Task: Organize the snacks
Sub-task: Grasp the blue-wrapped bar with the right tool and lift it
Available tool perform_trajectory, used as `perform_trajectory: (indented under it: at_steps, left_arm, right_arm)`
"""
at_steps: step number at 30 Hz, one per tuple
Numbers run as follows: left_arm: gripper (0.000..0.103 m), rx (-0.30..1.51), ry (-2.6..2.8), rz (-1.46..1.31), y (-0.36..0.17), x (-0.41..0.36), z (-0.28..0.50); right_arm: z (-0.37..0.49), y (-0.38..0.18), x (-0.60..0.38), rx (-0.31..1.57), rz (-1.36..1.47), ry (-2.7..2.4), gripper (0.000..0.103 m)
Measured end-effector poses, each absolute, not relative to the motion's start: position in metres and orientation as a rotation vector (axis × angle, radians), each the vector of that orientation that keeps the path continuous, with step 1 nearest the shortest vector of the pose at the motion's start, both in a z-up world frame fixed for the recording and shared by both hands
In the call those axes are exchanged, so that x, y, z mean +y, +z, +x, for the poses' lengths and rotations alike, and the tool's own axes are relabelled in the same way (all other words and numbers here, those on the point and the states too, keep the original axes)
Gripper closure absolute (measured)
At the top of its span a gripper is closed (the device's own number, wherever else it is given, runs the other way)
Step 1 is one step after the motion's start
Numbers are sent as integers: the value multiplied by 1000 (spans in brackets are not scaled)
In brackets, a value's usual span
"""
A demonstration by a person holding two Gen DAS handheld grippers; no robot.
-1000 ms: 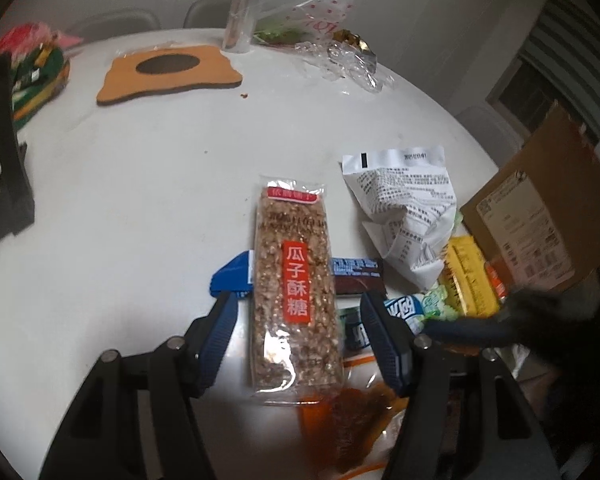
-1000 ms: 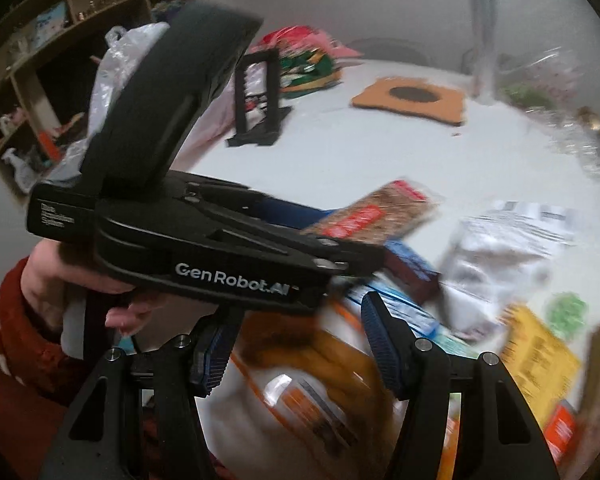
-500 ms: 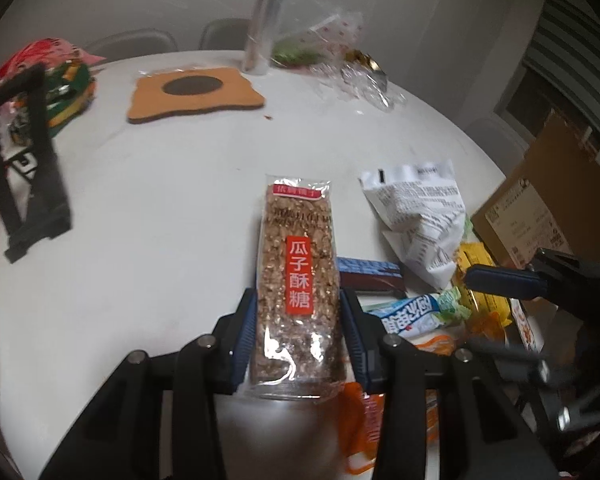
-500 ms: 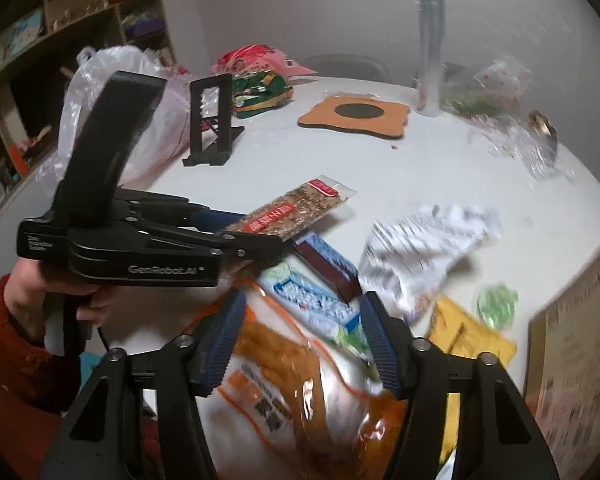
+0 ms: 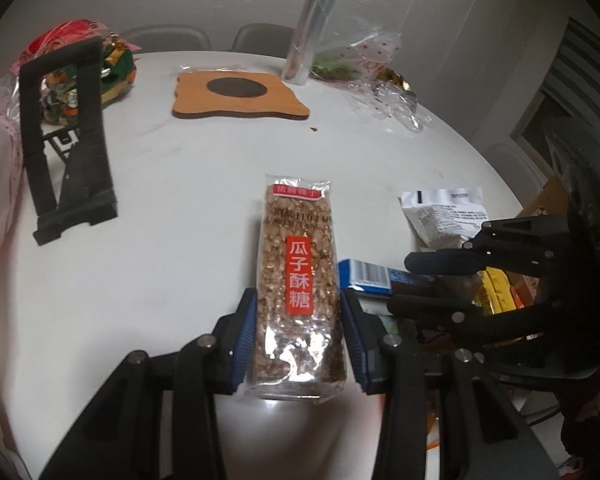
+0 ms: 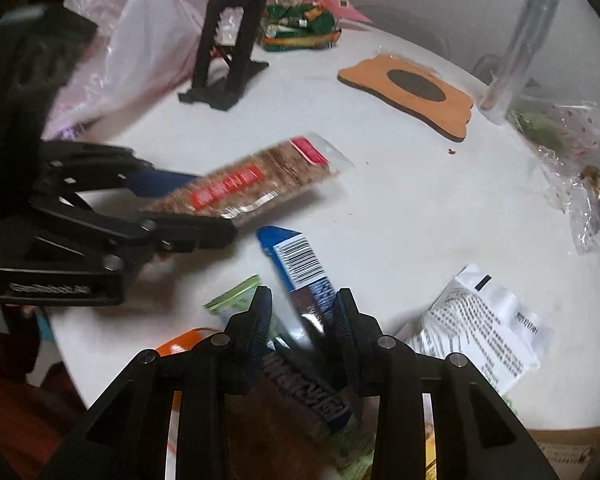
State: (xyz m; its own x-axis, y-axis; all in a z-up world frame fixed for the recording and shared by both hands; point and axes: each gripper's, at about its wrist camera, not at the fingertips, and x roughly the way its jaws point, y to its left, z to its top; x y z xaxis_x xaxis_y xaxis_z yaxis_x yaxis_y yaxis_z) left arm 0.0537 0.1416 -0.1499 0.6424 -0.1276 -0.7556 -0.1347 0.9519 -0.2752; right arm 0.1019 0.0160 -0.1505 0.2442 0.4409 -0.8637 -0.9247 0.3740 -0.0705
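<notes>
My left gripper (image 5: 299, 330) is shut on a long clear pack of brown seed brittle with a red label (image 5: 298, 280) and holds it above the white round table (image 5: 160, 216). The pack also shows in the right wrist view (image 6: 248, 184), clamped in the left gripper (image 6: 188, 216). My right gripper (image 6: 302, 324) has its jaws closed around a blue and brown snack box (image 6: 300, 276) in the snack pile at the table's near edge. In the left wrist view the right gripper (image 5: 412, 280) reaches in from the right over that box (image 5: 364, 276).
A white crumpled packet (image 6: 480, 320), a yellow packet (image 5: 496, 292) and an orange bag (image 6: 184, 344) lie in the pile. A black stand (image 5: 68, 140), an orange mat (image 5: 240, 96), a clear tube (image 5: 312, 20), cellophane bags (image 5: 380, 80) and a cardboard box (image 5: 548, 200) surround it.
My left gripper closed on the seed brittle pack and lifted it. My right gripper swung over the pile and closed around the blue and brown box.
</notes>
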Motion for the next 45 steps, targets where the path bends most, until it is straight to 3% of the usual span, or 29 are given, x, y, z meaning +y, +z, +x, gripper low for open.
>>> perform_trajectory:
  at_steps: [7,10,15,34,45]
  left_arm:
    - [65,883,12,-347,-153,151,55]
    - [65,880,13,-347,-152,151,54]
    - [65,876,19,-347,-151,152,55]
    - [65,866,24,-338,-146,153,51]
    - [65,812,36,-347,-134,154,43]
  right_arm:
    - [105,-162,27,866,-697,998,75]
    - [105,-164,33,863,-704,984,82]
    - [113,-162,43,867,-636,951,83]
    - [107,-169,42,935,-680,1026,75]
    - [114,-148,31,881,-523,1032,86]
